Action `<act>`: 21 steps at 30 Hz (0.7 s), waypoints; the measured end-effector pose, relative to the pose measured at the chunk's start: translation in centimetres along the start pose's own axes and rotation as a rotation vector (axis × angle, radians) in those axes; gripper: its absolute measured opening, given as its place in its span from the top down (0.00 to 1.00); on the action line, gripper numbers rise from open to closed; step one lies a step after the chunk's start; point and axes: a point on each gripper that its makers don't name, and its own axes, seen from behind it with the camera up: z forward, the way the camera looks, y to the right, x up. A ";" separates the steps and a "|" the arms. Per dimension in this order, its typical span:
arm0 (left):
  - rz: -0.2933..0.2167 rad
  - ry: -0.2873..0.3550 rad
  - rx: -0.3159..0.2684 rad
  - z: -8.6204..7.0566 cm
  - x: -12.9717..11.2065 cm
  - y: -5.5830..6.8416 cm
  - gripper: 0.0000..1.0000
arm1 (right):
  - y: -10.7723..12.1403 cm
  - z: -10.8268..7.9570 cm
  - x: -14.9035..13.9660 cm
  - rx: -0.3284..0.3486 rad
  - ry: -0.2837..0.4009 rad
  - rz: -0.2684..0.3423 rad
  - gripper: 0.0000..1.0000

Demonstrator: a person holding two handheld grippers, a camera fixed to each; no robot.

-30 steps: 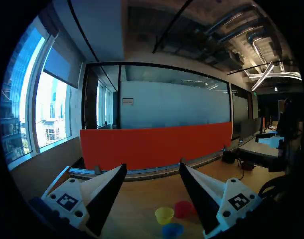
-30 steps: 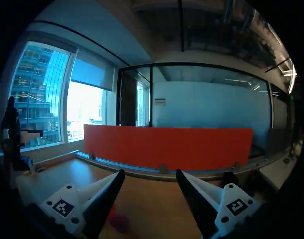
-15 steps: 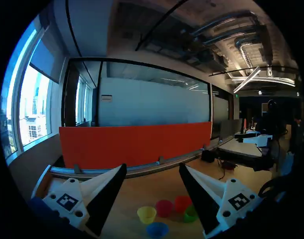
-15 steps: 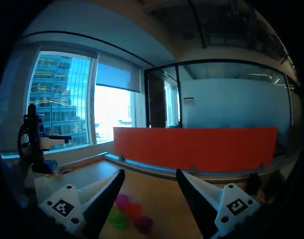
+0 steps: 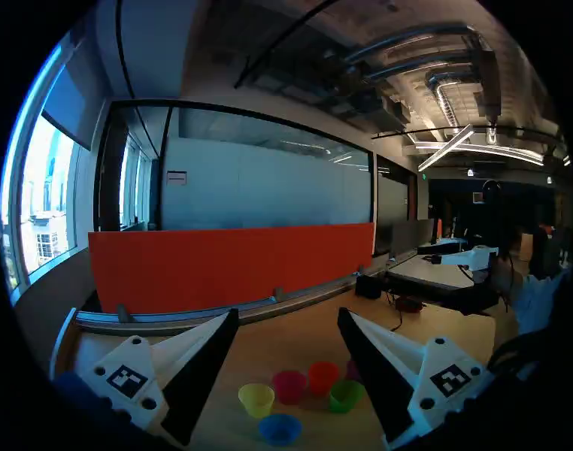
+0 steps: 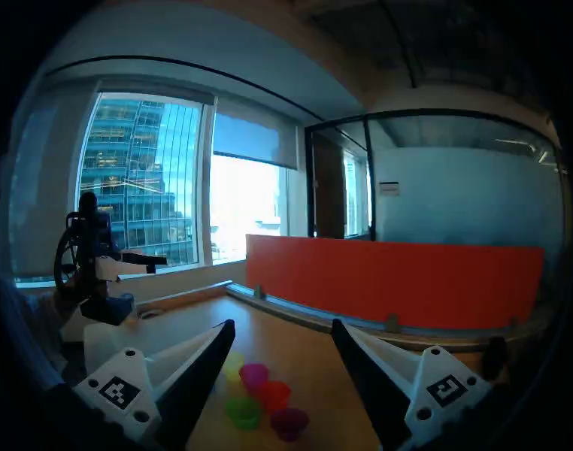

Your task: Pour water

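Several small coloured cups stand in a cluster on the wooden table [image 5: 301,346]. In the left gripper view I see a yellow cup [image 5: 256,398], a pink cup [image 5: 289,385], a red cup [image 5: 322,376], a green cup [image 5: 345,395] and a blue cup [image 5: 279,428]. My left gripper [image 5: 286,312] is open above and short of them, holding nothing. In the right gripper view the yellow cup [image 6: 232,364], pink cup [image 6: 254,376], red cup [image 6: 275,395], green cup [image 6: 243,411] and a purple cup [image 6: 289,423] lie between the fingers of my open, unloaded right gripper [image 6: 282,323].
An orange divider panel [image 5: 234,263] runs along the table's far edge. Large windows [image 6: 159,210] are on the left. In the right gripper view, a blue and black device on a white body [image 6: 95,278], apparently the other gripper, is at the far left. Desks with dark equipment [image 5: 452,278] stand to the right.
The left gripper view has swung right and the right gripper view left. More cups have come into sight between the fingers in both. Both grippers stayed open.
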 end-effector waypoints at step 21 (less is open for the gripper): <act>0.006 -0.131 -0.042 0.0 -6.9 0.0 0.02 | -2.0 1.2 -5.0 0.109 -0.143 -0.066 0.01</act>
